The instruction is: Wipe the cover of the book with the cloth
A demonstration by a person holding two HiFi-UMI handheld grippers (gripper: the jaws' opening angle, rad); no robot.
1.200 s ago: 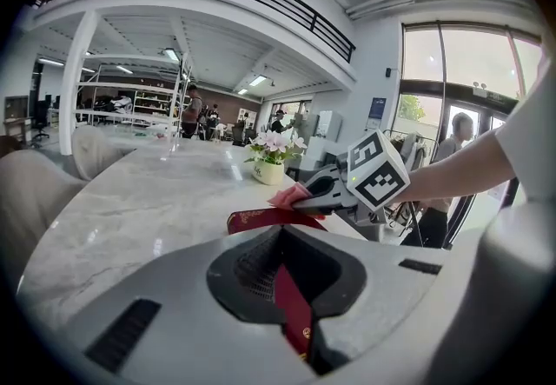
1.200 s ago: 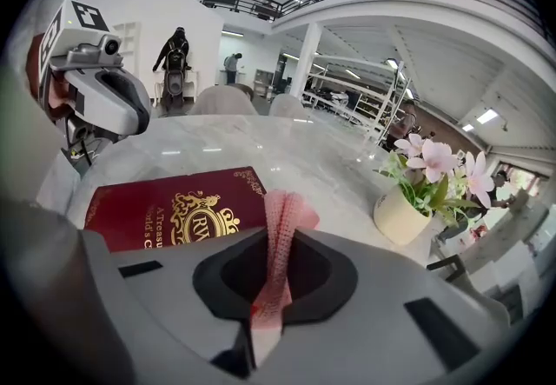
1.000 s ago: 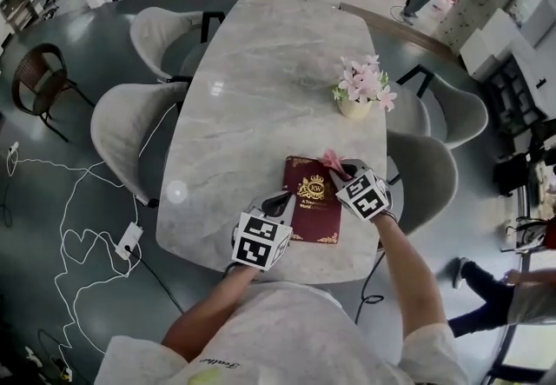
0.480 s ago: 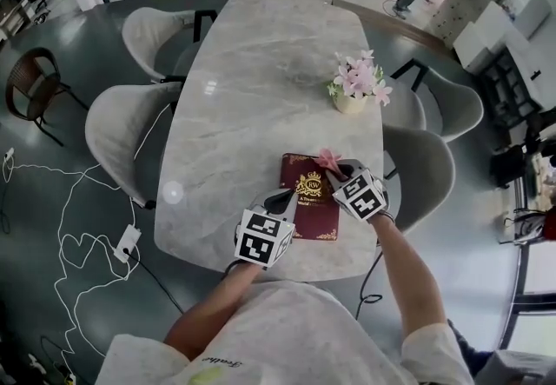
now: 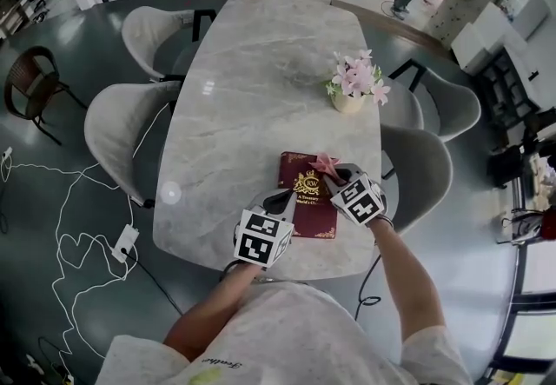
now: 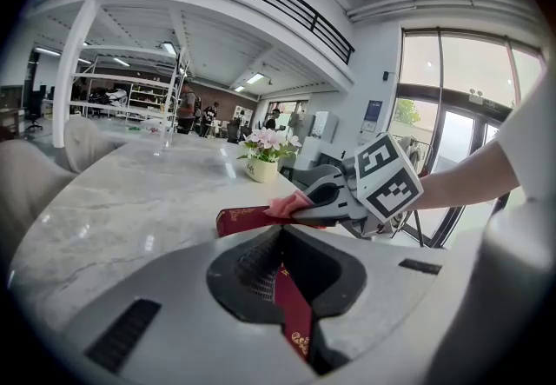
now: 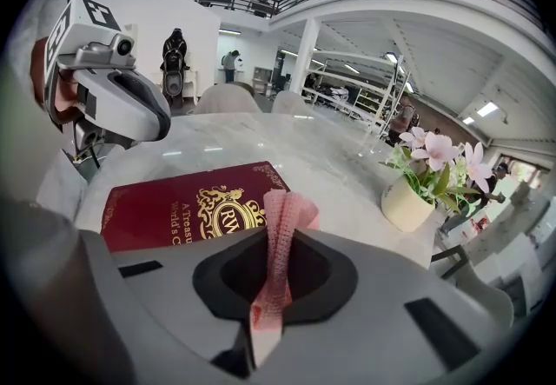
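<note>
Large open hall, grey floor, white cable (image 5: 69, 227) looped on the floor at left. Long marble table (image 5: 252, 105) runs from near to far; pale chairs (image 5: 122, 127) along both sides. Book (image 5: 306, 201), dark red with a gold crest, lies flat on the near right part of the table, close to the near edge, cover up. Left gripper (image 5: 282, 201) sits at the book's near left edge: in the left gripper view its jaws are closed on the book, the red edge with gold trim pinched between them. Right gripper (image 5: 340, 175) is over the book's far right corner; in the right gripper view its jaws are clamped together on the cloth, which stands up out of them as a narrow folded strip. Flower pot (image 5: 349, 101), cream with pink blooms, stands on the table beyond the book, toward the right edge and well apart from it. Cloth (image 5: 328, 165), pink, pokes out past the right jaws' tips; in the left gripper view its free end lies on the cover at the far right corner, just right of the crest.
</note>
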